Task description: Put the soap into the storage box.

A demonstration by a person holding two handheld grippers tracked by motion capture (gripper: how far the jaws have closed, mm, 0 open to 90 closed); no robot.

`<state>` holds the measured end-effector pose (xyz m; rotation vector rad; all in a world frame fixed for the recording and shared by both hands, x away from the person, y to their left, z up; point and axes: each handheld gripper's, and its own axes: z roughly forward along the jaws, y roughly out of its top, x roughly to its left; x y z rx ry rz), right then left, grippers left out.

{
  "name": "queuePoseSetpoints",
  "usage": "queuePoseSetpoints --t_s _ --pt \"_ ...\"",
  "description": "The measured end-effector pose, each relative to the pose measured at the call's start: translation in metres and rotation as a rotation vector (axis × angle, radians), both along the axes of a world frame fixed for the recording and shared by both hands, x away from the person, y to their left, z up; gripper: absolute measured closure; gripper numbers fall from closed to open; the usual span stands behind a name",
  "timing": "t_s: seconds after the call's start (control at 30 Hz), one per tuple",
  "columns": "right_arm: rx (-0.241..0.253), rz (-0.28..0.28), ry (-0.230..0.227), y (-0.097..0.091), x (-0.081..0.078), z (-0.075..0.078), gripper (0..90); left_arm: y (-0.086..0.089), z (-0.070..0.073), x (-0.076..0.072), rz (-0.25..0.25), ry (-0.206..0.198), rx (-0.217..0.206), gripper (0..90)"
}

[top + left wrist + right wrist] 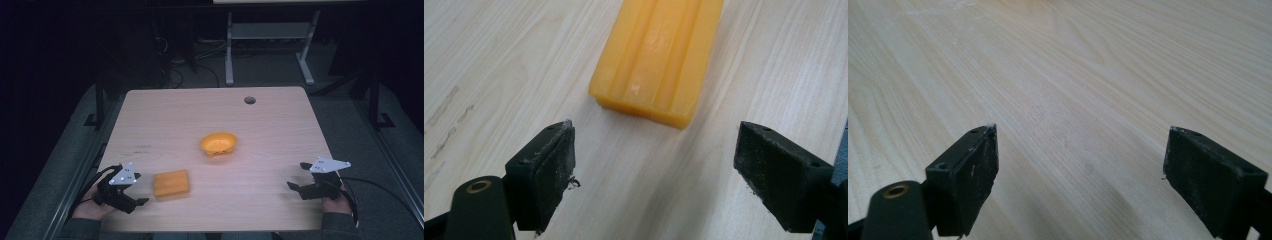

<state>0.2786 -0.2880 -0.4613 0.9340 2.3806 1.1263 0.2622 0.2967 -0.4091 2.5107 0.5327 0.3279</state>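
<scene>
Resting at the near left corner of the table (150, 115), the left gripper (134, 190) is held with its jaws spread wide and empty, pointed at the orange block (171, 183) just to its right; in the left gripper view the block (659, 55) lies flat a little beyond the jaw tips, untouched. Farther toward the middle, an orange bowl (218, 144) is seen well apart from the block. At the near right, the right gripper (296, 176) is likewise held open over bare wood. If the block is approached off-centre, it could be pushed along the smooth tabletop instead of being caught.
</scene>
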Motion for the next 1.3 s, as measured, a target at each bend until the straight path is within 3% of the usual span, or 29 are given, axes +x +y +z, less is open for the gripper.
queuePoseSetpoints --t_s 0.5,0.7,1.3 --pt "0.006 0.002 -0.001 0.0 0.0 -0.001 13.8 -0.011 0.004 0.01 -0.03 0.003 0.01 16.4" --pt "0.006 0.007 -0.002 0.0 0.0 0.0 13.8 -0.025 0.009 0.019 -0.065 -0.006 0.025 16.3" --pt "0.008 0.012 0.002 0.0 0.0 -0.001 13.8 -0.048 0.005 0.035 -0.124 0.028 0.062 16.3"
